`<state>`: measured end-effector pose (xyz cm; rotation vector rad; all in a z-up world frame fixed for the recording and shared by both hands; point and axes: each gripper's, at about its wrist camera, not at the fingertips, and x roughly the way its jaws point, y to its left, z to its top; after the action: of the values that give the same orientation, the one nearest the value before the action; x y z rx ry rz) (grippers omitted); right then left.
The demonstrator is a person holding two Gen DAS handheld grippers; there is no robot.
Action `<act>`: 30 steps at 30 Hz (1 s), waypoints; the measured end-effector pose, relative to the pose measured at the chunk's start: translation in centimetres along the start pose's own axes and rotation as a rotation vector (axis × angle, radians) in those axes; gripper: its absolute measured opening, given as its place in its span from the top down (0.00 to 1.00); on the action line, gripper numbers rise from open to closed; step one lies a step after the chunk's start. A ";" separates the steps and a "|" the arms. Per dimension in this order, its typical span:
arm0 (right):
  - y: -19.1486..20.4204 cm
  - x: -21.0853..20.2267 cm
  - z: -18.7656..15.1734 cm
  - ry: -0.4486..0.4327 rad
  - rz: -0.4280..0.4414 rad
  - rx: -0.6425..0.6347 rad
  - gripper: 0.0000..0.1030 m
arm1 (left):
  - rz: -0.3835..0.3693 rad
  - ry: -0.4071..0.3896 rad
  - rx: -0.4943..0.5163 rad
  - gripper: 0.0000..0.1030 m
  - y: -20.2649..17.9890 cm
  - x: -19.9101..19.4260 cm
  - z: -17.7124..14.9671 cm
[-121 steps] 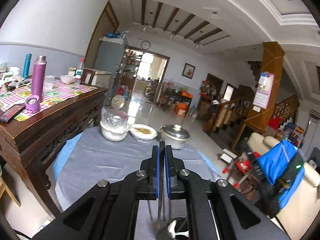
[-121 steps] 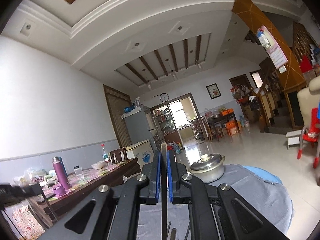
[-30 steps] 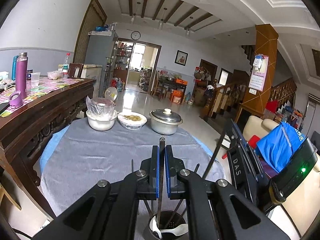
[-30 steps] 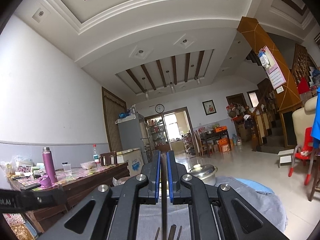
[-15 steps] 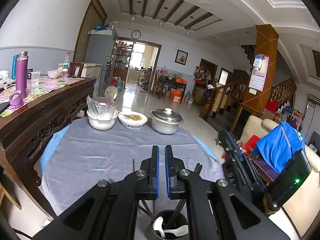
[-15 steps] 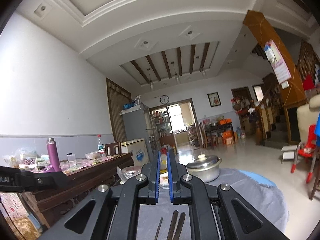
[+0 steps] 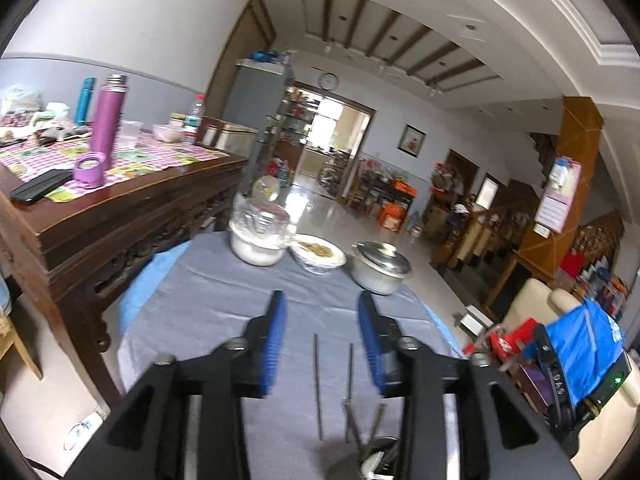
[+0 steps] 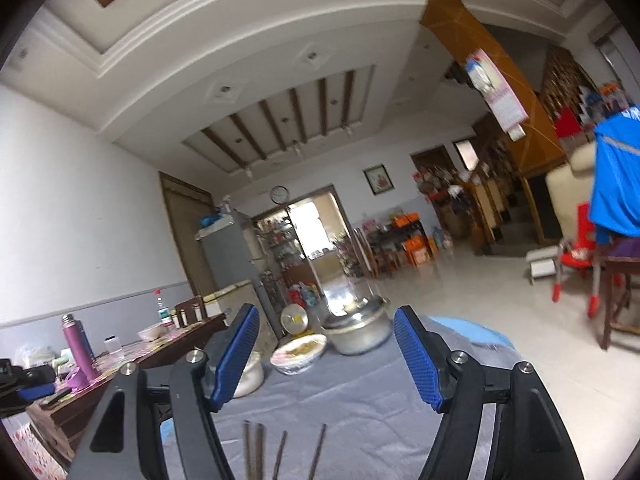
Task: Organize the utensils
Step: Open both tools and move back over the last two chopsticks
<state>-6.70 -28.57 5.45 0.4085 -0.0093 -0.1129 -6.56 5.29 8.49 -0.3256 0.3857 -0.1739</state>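
Both grippers hover with blue-padded jaws spread wide, holding and touching nothing. Seen from the left gripper, thin chopsticks stand at 6 o'clock in a dark utensil holder, partly hidden at the frame's bottom edge. From the right gripper, the chopstick tips rise at 6 o'clock above the grey tablecloth. Judged risk: a careless downward sweep could knock the sticks or tip the holder, scattering utensils toward the bowls and lidded pot at 12 o'clock.

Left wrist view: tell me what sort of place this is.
Most likely a lived-in home's dining and living hall: a cloth-covered table bearing a lidded pot and food bowl, a carved wooden sideboard, and a staircase.
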 end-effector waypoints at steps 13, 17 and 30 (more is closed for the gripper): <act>-6.6 4.5 -3.0 0.362 -0.066 0.194 0.47 | 0.156 0.207 -0.078 0.38 4.8 5.0 -3.0; -7.9 6.0 -4.7 0.477 -0.066 0.224 0.48 | 0.197 0.297 -0.087 0.38 5.8 7.1 -4.5; -7.6 9.5 -9.7 0.663 -0.069 0.207 0.48 | 0.335 0.479 -0.078 0.38 8.6 12.0 -8.6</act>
<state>2.21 -32.71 -6.59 0.6383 0.6509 -0.0402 1.84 8.22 -6.09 -0.2893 0.9152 0.0966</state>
